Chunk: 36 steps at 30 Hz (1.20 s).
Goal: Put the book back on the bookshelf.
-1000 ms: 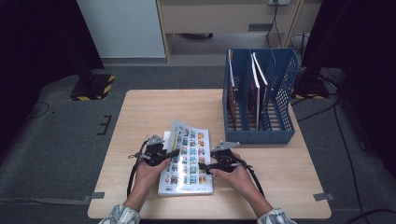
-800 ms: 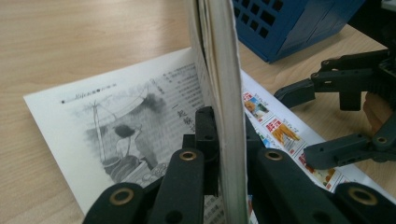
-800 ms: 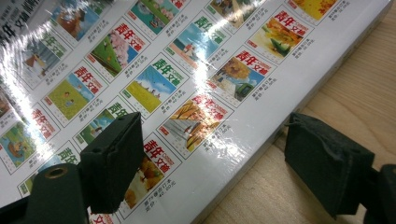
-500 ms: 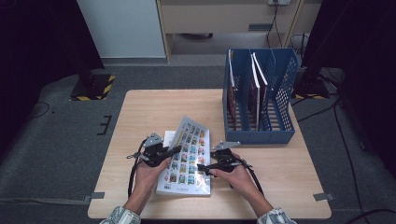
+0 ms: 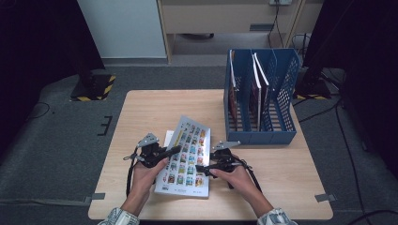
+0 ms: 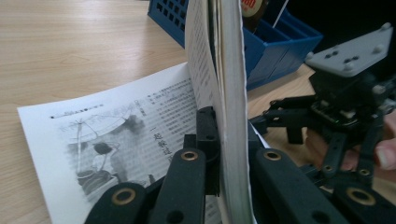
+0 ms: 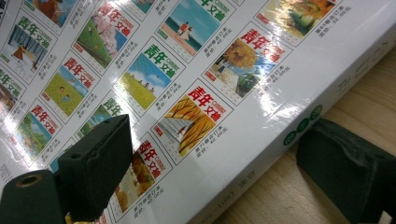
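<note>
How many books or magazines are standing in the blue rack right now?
3, as far as the high view shows: one against the blue rack's left wall and two leaning together at its middle. Thinner ones may be hidden.

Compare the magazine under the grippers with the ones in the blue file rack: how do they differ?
The glossy white magazine with rows of small cover pictures lies open on the table, its cover lifted by the left gripper; the dark-covered magazines stand upright and closed in the blue perforated plastic file rack. It is pale, they are dark. They look similar in size.
</note>
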### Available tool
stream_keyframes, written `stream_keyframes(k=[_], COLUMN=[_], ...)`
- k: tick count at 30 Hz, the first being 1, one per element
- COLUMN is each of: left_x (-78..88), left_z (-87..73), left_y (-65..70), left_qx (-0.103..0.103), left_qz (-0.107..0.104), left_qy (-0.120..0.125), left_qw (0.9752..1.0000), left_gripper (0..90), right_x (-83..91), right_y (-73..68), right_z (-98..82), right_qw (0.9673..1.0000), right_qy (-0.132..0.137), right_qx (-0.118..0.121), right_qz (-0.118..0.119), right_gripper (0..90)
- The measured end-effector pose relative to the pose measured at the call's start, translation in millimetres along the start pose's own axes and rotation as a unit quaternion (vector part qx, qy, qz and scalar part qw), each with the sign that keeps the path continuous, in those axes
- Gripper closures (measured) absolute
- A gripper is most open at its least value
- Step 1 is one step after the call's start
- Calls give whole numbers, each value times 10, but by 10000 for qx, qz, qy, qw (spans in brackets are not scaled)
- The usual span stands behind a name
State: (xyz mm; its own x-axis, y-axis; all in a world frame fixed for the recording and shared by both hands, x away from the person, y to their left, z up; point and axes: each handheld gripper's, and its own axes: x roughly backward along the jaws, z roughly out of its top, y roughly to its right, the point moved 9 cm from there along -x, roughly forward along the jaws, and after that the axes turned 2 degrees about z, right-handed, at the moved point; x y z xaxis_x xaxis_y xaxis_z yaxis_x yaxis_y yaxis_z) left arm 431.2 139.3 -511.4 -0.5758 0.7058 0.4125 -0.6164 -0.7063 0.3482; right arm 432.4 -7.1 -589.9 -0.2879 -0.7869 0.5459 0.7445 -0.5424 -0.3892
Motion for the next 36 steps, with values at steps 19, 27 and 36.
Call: stream_keyframes(k=[19, 27, 36], left_x=[-70, 58, -28], left_z=[-269, -374, -508], left_y=[-556, -739, -692], left_qx=[-730, -742, -682], left_qz=[1607, 1664, 1391], left_qy=[-704, -984, -1305], left_qw=[9818, 9783, 9793], left_gripper=[611, 415, 367], right_x=[-36, -38, -48], right_y=[-47, -46, -57], right_z=[1, 0, 1], right_qw=[9999, 9999, 10000], right_qy=[23, 17, 55], right_qx=[-37, -3, -61], right_qz=[109, 99, -28], right_gripper=[165, 164, 164])
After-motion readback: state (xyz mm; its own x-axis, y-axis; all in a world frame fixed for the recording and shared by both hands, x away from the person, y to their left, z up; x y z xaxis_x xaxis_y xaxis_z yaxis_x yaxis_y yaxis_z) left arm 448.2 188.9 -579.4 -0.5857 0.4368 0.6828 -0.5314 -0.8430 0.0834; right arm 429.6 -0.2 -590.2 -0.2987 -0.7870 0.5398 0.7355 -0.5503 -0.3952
